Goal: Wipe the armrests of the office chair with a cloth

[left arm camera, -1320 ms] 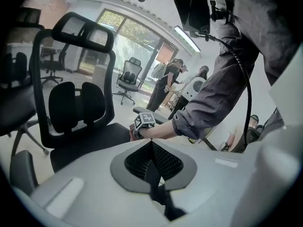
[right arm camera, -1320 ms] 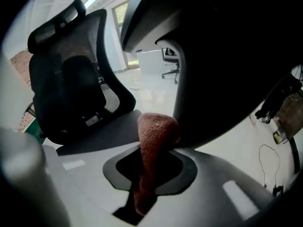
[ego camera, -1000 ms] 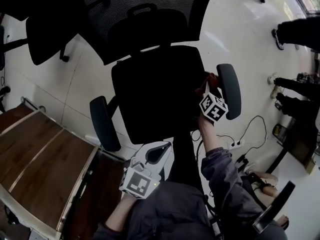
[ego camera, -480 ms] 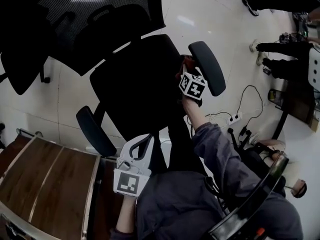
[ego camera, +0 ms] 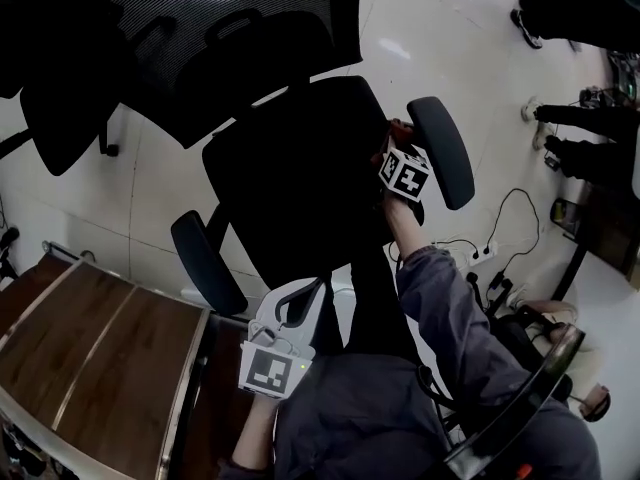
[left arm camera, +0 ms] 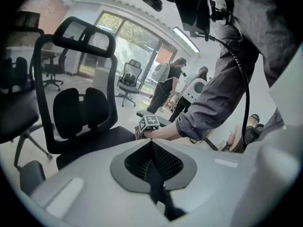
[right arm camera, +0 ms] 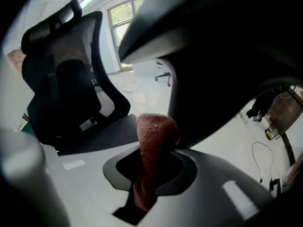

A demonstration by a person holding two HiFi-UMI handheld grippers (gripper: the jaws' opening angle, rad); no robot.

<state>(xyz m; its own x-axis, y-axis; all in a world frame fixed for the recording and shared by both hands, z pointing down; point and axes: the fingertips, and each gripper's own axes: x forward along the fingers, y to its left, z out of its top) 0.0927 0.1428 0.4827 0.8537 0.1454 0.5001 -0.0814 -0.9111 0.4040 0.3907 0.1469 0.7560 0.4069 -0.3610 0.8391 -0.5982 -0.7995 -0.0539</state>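
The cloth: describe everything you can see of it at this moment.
The cloth is reddish-brown with a nubbly, towel-like surface. It is bunched into a thick roll that rises out of the shut jaws of the right hand-held gripper. Its rounded end lies against the edge of the dark armrest and appears to touch it. In the head view only a small red patch shows beside that armrest; the rest is hidden by the gripper.
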